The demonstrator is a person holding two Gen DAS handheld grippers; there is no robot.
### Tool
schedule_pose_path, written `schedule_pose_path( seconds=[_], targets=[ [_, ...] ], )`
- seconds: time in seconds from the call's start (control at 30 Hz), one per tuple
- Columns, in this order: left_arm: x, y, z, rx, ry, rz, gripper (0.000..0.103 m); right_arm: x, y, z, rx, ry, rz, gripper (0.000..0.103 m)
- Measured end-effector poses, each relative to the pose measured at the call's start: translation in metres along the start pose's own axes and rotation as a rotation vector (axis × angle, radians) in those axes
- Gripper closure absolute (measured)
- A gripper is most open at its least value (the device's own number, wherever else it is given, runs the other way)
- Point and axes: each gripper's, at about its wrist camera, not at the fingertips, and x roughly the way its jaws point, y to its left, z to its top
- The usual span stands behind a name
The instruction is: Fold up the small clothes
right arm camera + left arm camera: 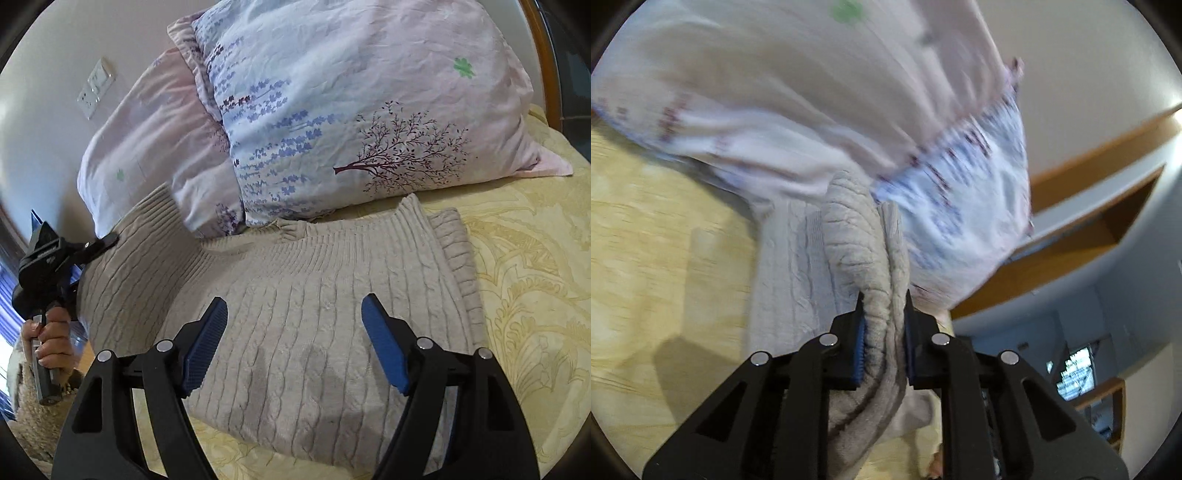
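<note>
The left gripper (pixel 884 332) is squeezing a bunched edge of the beige knitted sweater (pixel 295 314), lifting it beside the flowery pillow (pixel 351 110). That view is blurry, so it is probably a sleeve. The sweater is lying flat in front of the pillow on the yellow bedspread (pixel 535 295). The right gripper (pixel 294 343) is hovering over it with jaws wide apart, holding nothing. Fold slowly, keeping the edges lined up.

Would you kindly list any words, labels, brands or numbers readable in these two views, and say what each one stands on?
None can be read.
Lit screen in the far room: bright marks, too blurred to read.
Left gripper body: a small pale mark, too small to read.
Floral pillow: printed tree, flowers and clover only, no words.
Cable-knit sweater: no visible label.
Wall switch plate: no legible marking.
</note>
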Motion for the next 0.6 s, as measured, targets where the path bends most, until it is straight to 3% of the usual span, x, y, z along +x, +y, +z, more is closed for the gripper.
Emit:
schedule_pose_path(
  seconds=[0.3, 0.43, 0.53, 0.57, 0.6],
  targets=[
    [0.105, -0.051, -0.044, -0.01, 0.142, -0.122, 0.088, -0.011, -0.03, 0.006, 0.135, -0.002, 0.129, 0.026],
    [0.165, -0.052, -0.077, -0.015, 0.281, -0.088, 0.087, -0.012, -0.054, 0.005, 0.245, 0.025, 0.213, 0.026],
    [0.173, -0.046, -0.088, -0.047, 0.329, -0.127, 0.085, -0.007, -0.066, 0.003, 0.318, 0.083, 0.302, 0.025],
    [0.168, -0.047, -0.087, -0.05, 0.335, -0.156, 0.082, -0.004, -0.068, 0.002, 0.332, 0.099, 0.322, 0.022],
    [0.161, -0.047, -0.084, -0.059, 0.336, -0.181, 0.068, -0.002, -0.07, 0.002, 0.348, 0.112, 0.339, 0.021]
  ],
)
